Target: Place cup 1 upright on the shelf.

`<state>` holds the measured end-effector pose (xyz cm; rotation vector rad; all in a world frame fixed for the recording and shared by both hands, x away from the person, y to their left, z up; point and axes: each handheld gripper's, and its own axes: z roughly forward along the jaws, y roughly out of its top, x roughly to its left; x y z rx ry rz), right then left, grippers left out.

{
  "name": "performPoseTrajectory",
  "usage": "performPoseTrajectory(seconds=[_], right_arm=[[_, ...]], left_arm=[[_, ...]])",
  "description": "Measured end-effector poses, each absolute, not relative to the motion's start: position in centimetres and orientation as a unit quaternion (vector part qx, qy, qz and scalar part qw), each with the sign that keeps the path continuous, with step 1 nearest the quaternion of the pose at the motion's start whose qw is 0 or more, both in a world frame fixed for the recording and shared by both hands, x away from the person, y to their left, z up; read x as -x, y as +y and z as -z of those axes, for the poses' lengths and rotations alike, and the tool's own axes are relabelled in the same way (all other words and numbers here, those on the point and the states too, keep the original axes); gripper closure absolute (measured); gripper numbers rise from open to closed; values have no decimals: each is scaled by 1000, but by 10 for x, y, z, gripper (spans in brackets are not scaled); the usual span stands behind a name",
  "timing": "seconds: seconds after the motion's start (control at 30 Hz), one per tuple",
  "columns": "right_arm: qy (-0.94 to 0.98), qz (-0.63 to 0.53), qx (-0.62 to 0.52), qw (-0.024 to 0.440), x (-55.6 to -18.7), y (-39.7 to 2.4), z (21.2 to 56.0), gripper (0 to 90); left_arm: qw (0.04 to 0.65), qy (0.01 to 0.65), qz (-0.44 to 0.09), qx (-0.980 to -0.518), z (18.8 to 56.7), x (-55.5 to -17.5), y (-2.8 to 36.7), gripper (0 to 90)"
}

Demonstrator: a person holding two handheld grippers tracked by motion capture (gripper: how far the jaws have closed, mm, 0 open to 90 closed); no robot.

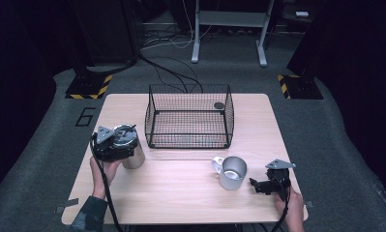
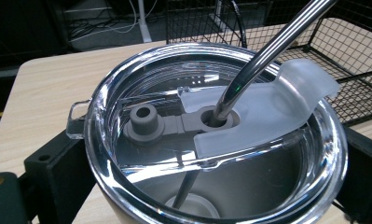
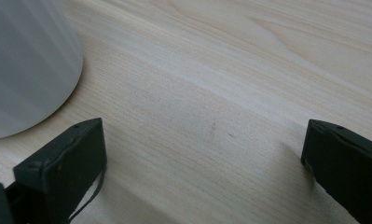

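A steel tumbler with a clear lid and a metal straw stands at the table's left. My left gripper is shut on it, one black jaw pressed against each side just under the rim. A silver mug stands upright at the front right, its handle pointing left. Just right of the mug, my right gripper hovers low over the wood, open. In the right gripper view its jaws stand wide apart over bare table, with the mug's wall off to the upper left.
A black wire basket stands at the middle back of the wooden table, with a small dark round thing in its back right corner. The basket's mesh is close beyond the tumbler. Cables lie on the floor behind.
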<state>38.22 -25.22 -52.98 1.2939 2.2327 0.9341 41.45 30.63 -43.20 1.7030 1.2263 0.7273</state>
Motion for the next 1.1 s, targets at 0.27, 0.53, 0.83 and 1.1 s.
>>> performPoseTrajectory(seconds=[0.27, 0.53, 0.83, 1.1], right_arm=[[797, -334, -463, 197, -382, -252, 530, 0], [797, -334, -463, 198, -382, -252, 530, 0], [797, -335, -462, 198, -382, -252, 530, 0], [797, -334, -463, 197, -382, -252, 530, 0]], left_arm=[[448, 481, -284, -698, 432, -414, 308, 38], [466, 471, -274, -697, 432, -412, 312, 41], [471, 459, -276, -701, 423, -410, 311, 40], [468, 445, -276, -712, 411, -404, 310, 40]])
